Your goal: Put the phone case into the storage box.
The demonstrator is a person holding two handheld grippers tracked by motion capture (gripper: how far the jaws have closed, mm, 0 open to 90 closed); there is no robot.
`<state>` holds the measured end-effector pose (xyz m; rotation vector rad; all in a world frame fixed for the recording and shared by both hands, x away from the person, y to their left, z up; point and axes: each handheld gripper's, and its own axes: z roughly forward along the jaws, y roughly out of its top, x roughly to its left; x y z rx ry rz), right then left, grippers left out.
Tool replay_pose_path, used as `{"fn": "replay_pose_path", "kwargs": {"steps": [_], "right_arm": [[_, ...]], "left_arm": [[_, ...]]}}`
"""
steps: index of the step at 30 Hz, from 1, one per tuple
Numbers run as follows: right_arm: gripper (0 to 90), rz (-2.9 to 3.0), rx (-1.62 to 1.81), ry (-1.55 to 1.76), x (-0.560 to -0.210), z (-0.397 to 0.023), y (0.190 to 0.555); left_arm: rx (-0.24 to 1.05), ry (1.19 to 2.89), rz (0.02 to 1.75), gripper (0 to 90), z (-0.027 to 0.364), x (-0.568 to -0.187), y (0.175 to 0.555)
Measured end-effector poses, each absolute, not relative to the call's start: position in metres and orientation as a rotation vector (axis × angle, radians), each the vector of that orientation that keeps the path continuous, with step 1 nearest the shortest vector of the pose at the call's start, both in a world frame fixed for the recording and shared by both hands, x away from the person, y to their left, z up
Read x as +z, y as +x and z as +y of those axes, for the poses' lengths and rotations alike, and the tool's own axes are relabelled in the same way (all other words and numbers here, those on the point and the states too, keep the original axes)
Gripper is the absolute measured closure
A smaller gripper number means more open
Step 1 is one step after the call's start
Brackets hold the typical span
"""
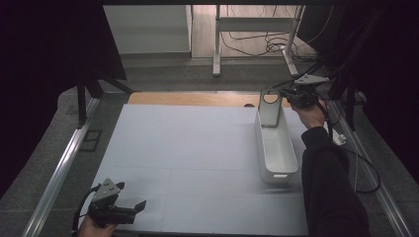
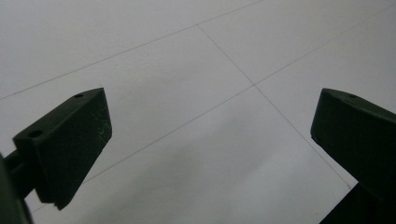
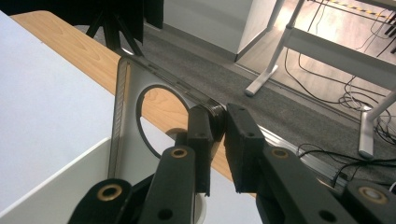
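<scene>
The grey lid stands upright at the far end of the white bin, at two o'clock on the table, its long axis vertical. The right gripper is clenched on the lid's top corner from three o'clock. The left gripper idles released at seven o'clock, well apart.

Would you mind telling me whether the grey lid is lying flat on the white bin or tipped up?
Tipped up. The grey lid stands nearly upright at the far end of the white bin, its corner pinched by the right gripper.
</scene>
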<state>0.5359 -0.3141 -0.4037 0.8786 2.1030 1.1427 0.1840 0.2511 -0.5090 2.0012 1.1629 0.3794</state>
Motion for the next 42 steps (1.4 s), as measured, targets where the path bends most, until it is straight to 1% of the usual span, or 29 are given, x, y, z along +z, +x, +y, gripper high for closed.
{"fn": "replay_pose_path", "kwargs": {"steps": [14, 16, 25, 36, 42], "right_arm": [[78.6, 2.093, 1.14, 0.888, -0.4098, -0.3161, 0.5362], [75.9, 2.086, 1.14, 0.892, -0.4096, -0.3159, 0.5362], [70.8, 2.087, 1.134, 0.897, -0.4093, -0.3143, 0.5362], [58.5, 2.091, 1.125, 0.927, -0.4065, -0.3121, 0.532], [48.1, 2.107, 1.144, 0.986, -0.4051, -0.3113, 0.5282]], "left_arm": [[0.38, 2.002, 1.162, 0.0, 0.2509, -0.5091, 0.1841], [0.38, 2.002, 1.163, 0.0, 0.2508, -0.5091, 0.1841], [0.379, 2.003, 1.164, 0.0, 0.2509, -0.5091, 0.1843], [0.378, 1.998, 1.162, 0.0, 0.2515, -0.5088, 0.1841], [0.374, 1.97, 1.162, 0.0, 0.254, -0.5083, 0.1829]]}}
